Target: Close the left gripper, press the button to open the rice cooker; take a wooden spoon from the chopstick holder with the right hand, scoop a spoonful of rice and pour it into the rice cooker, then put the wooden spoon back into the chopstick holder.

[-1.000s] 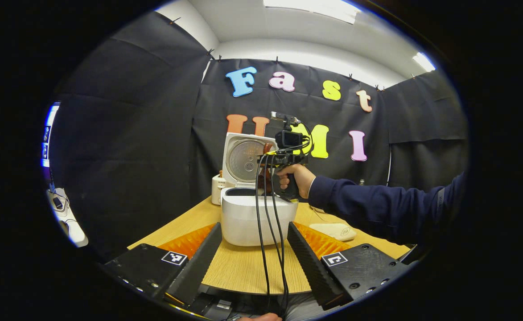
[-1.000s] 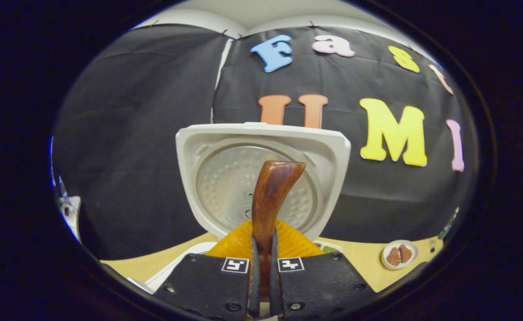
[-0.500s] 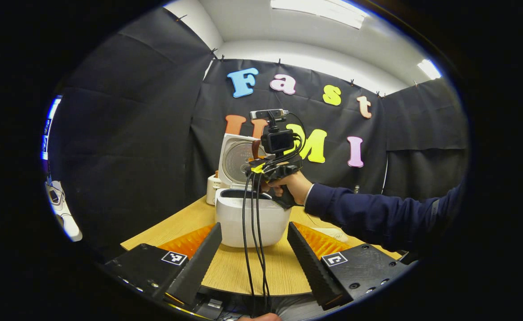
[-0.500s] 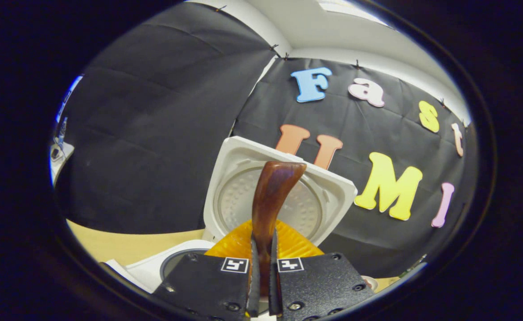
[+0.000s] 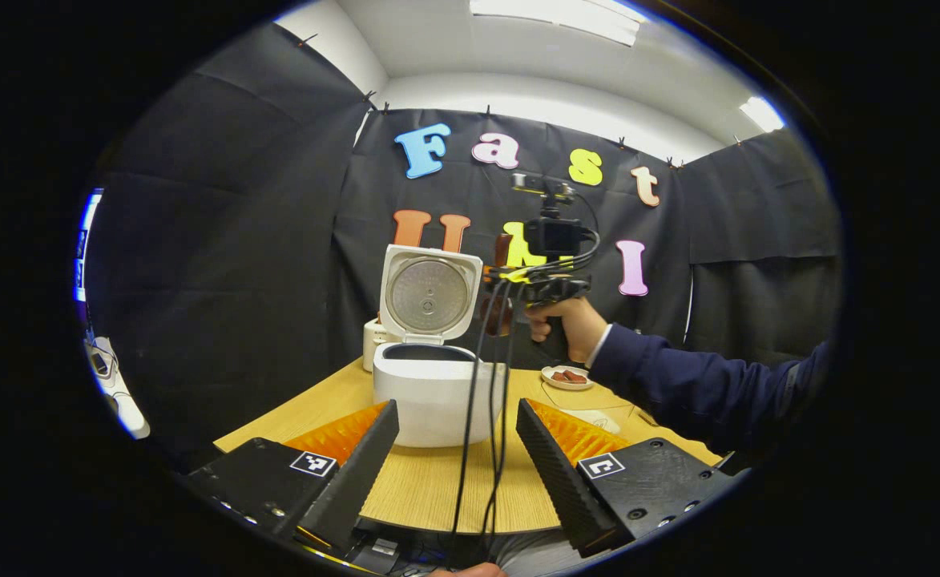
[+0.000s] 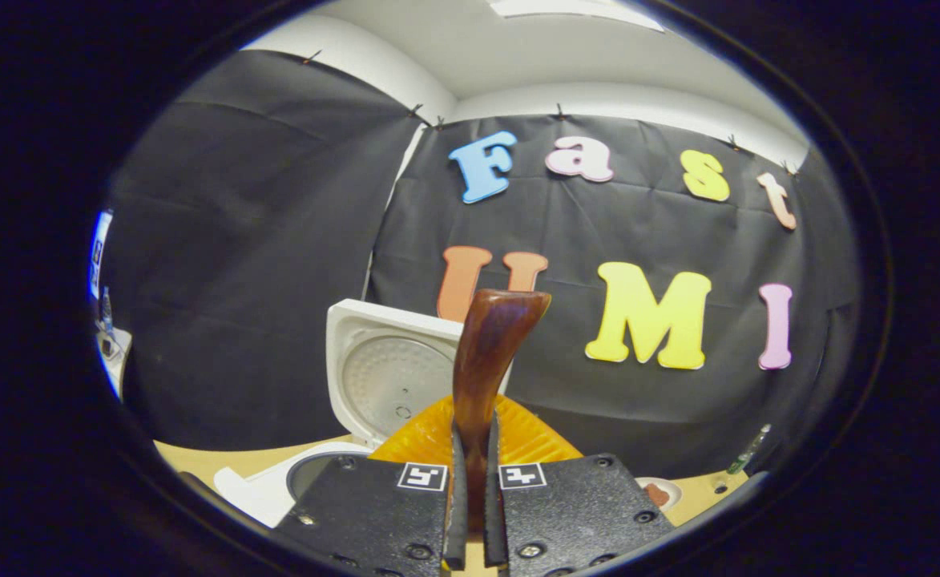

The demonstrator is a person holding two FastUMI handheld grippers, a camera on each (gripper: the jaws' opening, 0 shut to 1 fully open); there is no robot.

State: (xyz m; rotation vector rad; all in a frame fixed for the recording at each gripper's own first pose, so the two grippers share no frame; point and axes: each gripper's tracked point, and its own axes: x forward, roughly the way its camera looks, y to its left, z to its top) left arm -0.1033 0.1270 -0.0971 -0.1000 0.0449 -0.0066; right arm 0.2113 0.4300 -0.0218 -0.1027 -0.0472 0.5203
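Left gripper view: the left gripper (image 5: 457, 449) sits low at the near edge of the wooden table (image 5: 429, 481), its two fingers spread wide with nothing between them.
Rice cooker: the white rice cooker (image 5: 434, 393) stands on the table straight ahead of the left gripper's open fingers, its lid (image 5: 429, 293) swung up and standing upright behind the pot opening.
White holder: a small white container (image 5: 370, 343) stands just behind the cooker, on its left side; what it holds cannot be made out.
Right gripper from afar: the right gripper (image 5: 510, 295) is held in the air by a hand (image 5: 570, 324) in a dark blue sleeve (image 5: 702, 385), above and to the right of the cooker, level with the raised lid; black cables (image 5: 490, 401) hang from it down in front of the cooker.
Small dish: a little plate (image 5: 567, 377) with brown pieces lies on the table beyond the left gripper's right finger, below the hand.
Right gripper view: the right gripper (image 6: 470, 489) is clamped narrow on the wooden spoon (image 6: 486, 361), both fingers pressing its handle; the brown spoon stands up from between them, and its top bends to the right.
Cooker from the right gripper: the cooker's lid (image 6: 385, 377) and part of the pot rim (image 6: 305, 473) lie below and to the left of the spoon.
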